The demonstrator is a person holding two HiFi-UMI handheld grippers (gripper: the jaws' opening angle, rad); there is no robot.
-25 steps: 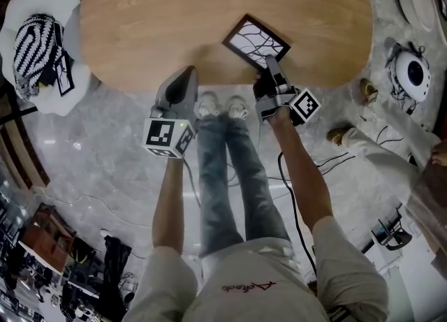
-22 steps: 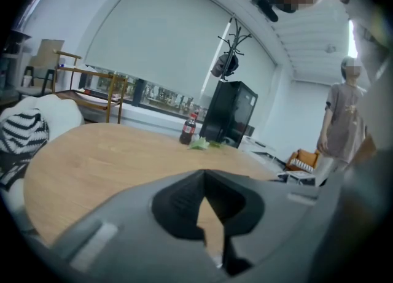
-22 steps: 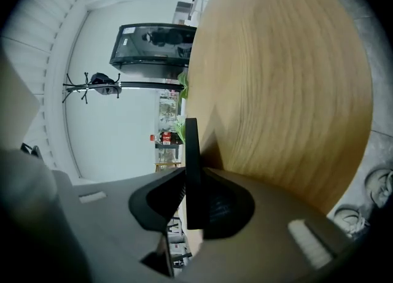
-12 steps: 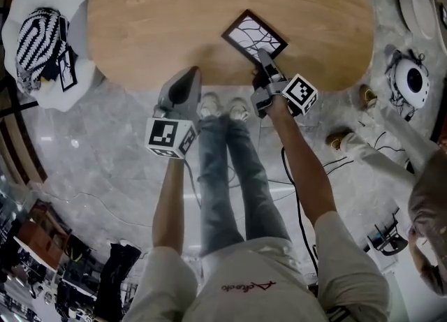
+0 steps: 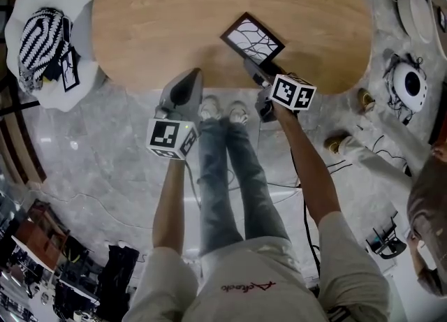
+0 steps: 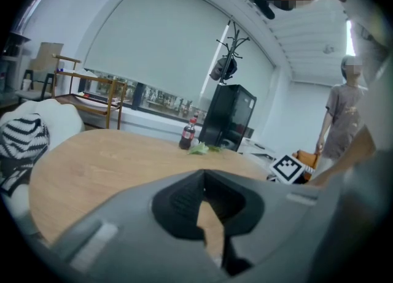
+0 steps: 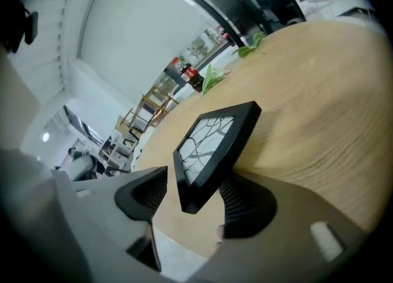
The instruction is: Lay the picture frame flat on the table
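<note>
A: Right claw?

B: The right gripper (image 5: 253, 69) (image 7: 195, 197) has its jaws apart. The near corner of the picture frame (image 5: 253, 39) (image 7: 212, 147) sits between them. The frame's back touches one pad (image 7: 245, 205). There's a clear gap to the other pad on the glass side.

A: Is the frame flat?

B: Can't tell. It's over the wooden table (image 5: 154, 20) (image 7: 319, 110), just ahead of the claw, glass up in the head view.

A: Left claw?

B: The left gripper (image 5: 193, 72) (image 6: 204, 174) has its jaw tips together with nothing in them. It's at the table's (image 6: 92, 159) near edge, well apart from the frame. A cola bottle (image 6: 186, 134) and green leaves (image 6: 199, 148) are far ahead of it.
</note>
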